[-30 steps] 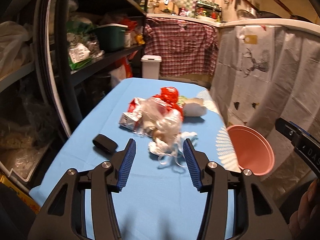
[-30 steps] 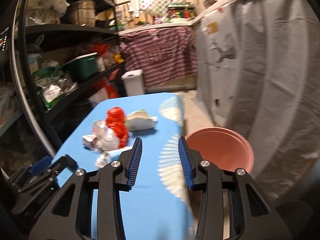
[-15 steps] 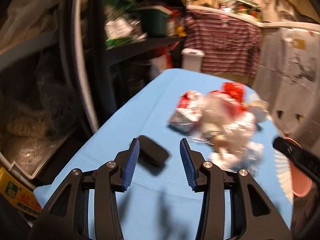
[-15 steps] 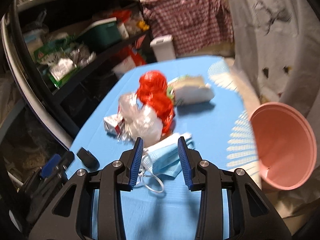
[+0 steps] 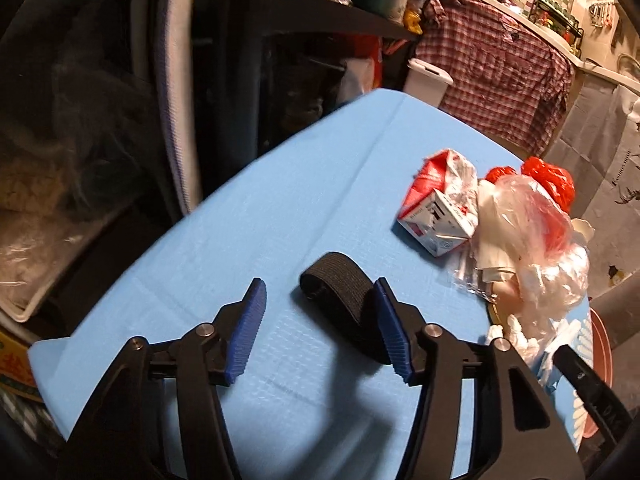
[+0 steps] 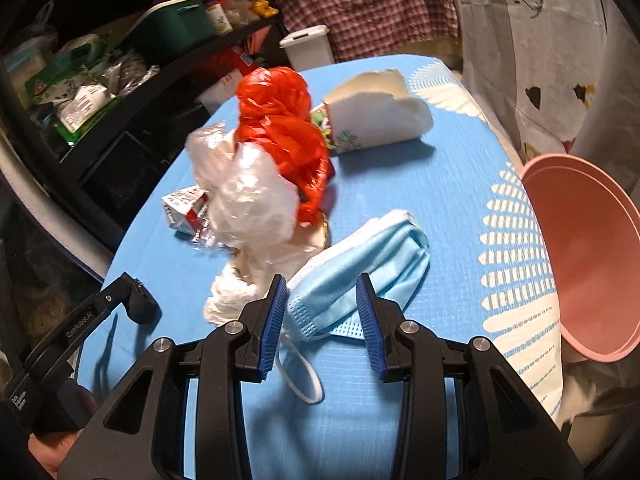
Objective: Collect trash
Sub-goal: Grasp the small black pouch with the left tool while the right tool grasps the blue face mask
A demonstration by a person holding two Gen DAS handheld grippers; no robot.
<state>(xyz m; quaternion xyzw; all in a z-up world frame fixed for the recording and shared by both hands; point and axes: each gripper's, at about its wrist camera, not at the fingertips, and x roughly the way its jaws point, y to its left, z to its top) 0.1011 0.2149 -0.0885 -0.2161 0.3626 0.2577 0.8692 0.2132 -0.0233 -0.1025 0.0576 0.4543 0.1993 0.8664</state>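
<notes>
My left gripper (image 5: 320, 308) is open low over the blue table (image 5: 280, 184), its jaws either side of a black strap loop (image 5: 340, 296) that lies against the right finger. My right gripper (image 6: 322, 304) is open around the near end of a light blue face mask (image 6: 360, 268), apart from it. Beyond lie a clear plastic bag (image 6: 248, 200), a red plastic bag (image 6: 288, 128), a small red-and-white carton (image 5: 436, 220) and a white paper wrapper (image 6: 376, 112). A pink bin (image 6: 588, 256) stands at the table's right edge.
Dark shelves (image 6: 120, 64) packed with goods run along the left of the table. A white lidded bin (image 6: 308, 46) and a plaid cloth (image 5: 496, 64) stand past the far end. White sheeting (image 6: 552, 40) hangs on the right.
My left gripper swung left and down from the trash pile onto the black strap. My right gripper came forward and down from the table's right edge over the face mask.
</notes>
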